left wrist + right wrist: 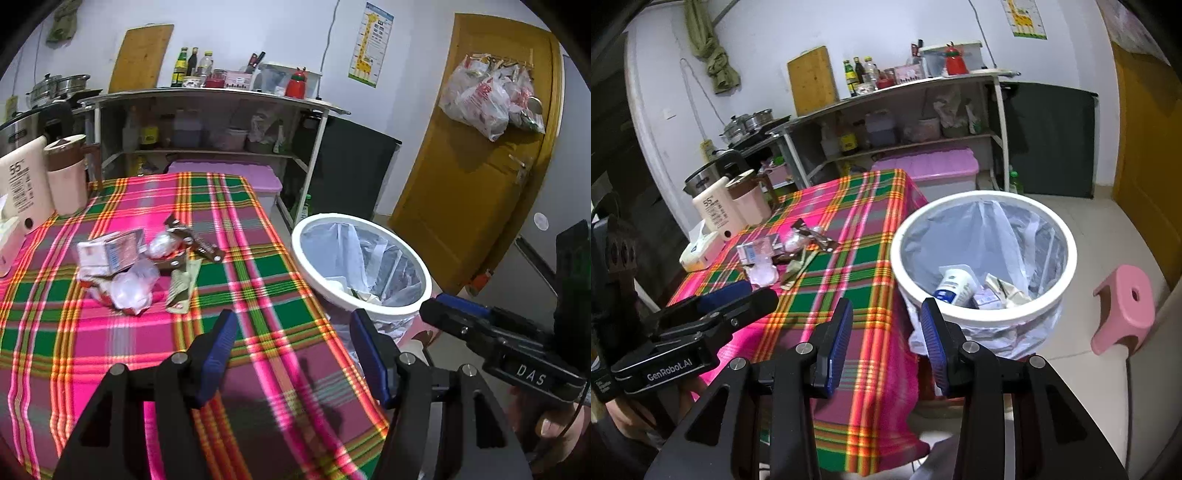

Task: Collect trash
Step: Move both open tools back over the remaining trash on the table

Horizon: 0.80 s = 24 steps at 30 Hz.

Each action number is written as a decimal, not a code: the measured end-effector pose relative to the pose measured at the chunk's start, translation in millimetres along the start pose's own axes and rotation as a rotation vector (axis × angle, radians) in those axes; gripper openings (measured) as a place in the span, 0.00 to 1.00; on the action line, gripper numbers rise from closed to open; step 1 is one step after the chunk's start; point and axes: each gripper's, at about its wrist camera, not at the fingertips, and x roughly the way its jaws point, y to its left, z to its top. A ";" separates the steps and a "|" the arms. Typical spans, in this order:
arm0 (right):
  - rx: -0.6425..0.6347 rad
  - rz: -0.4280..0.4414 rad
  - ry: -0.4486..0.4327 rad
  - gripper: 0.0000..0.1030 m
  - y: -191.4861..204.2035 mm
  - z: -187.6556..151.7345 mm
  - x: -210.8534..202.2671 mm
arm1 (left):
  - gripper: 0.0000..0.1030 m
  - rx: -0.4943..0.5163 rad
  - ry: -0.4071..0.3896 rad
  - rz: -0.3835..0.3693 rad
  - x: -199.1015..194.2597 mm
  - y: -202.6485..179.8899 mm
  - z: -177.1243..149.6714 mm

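We see a plaid table (258, 266) with a white bin (983, 258) just right of it. The trash pile (144, 266) lies at the table's far left; our left gripper (291, 350) and right gripper (886, 332) hang apart and empty.

Woven tablecloth (258, 280) (glossy plastic bin (1067, 236))

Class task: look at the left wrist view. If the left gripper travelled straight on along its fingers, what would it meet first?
Most likely the plaid tablecloth: the left gripper, jaws open and empty, points down at bare cloth between the trash pile and the bin. Depth is uncertain.
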 end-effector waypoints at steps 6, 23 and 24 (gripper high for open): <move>-0.027 0.012 -0.012 0.38 15.2 -1.7 -2.7 | 0.63 -0.022 -0.023 0.020 -15.3 12.6 -7.8; -0.099 0.055 0.031 0.39 49.8 -3.0 13.3 | 0.63 -0.053 -0.046 0.120 -30.1 43.0 -17.9; -0.103 0.055 0.034 0.39 50.6 -3.4 14.5 | 0.63 -0.055 -0.046 0.127 -30.5 45.2 -18.4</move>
